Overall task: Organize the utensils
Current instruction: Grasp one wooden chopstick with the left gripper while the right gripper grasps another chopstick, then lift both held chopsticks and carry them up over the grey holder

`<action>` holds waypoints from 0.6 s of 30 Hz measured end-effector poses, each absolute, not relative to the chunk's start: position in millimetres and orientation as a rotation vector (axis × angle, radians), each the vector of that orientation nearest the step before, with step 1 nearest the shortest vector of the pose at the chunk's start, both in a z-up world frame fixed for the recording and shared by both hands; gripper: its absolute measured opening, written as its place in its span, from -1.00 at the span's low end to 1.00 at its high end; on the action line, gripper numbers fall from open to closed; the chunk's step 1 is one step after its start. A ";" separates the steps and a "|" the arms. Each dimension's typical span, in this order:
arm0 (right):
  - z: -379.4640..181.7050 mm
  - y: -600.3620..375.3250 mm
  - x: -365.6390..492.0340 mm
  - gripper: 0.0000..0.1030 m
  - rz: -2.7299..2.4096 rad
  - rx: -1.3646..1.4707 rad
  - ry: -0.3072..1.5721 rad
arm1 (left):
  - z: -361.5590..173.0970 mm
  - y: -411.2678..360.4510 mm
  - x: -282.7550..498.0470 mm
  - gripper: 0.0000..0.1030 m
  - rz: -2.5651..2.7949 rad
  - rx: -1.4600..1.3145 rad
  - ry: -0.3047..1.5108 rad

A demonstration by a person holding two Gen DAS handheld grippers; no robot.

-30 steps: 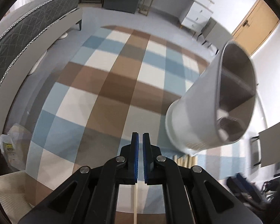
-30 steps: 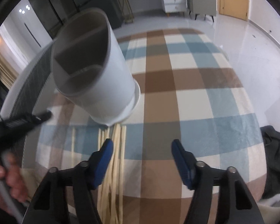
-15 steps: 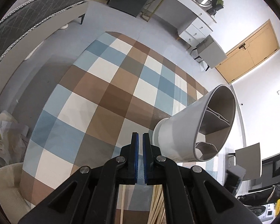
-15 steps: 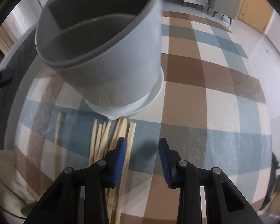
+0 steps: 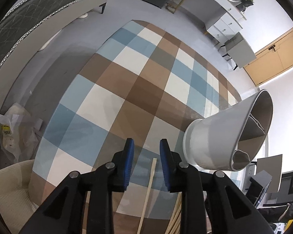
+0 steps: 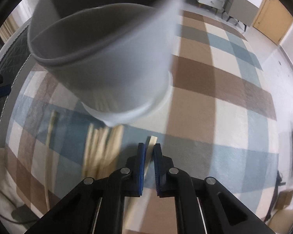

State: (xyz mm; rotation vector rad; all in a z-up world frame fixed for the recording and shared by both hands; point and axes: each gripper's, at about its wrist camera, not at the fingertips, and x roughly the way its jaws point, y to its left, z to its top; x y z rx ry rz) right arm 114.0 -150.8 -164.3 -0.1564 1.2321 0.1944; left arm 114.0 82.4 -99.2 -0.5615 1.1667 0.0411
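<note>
The left gripper (image 5: 146, 149) has its jaws opening, parted a little, with one pale chopstick (image 5: 148, 191) lying free in the gap on the checked cloth (image 5: 99, 105), touched by neither pad. The right gripper (image 6: 149, 151) is pressed nearly together, pinching a single chopstick (image 6: 151, 141) whose tip pokes out just past its pads. The white divided holder (image 6: 115, 62) stands just beyond those tips, with loose chopsticks (image 6: 101, 146) lying left of them.

Your left wrist camera looks steeply down onto the blue, brown and cream checked desk (image 5: 127, 89), with the white divided plastic utensil cup (image 5: 220, 138) off at its right. Your right wrist camera sits close beneath that cup (image 6: 115, 74), facing the same checked surface.
</note>
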 end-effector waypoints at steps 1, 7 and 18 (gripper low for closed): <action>-164.4 -156.5 112.8 -0.88 0.191 -0.149 1.239 | -99.2 83.0 113.3 -0.58 0.044 -0.564 1.169; -164.1 -167.5 102.4 -0.88 0.190 -0.166 1.273 | -101.6 81.8 112.4 -0.44 0.049 -0.571 1.188; -162.8 -153.2 104.5 -0.75 0.199 -0.221 1.249 | -111.5 82.8 112.6 -0.05 0.117 -0.497 1.218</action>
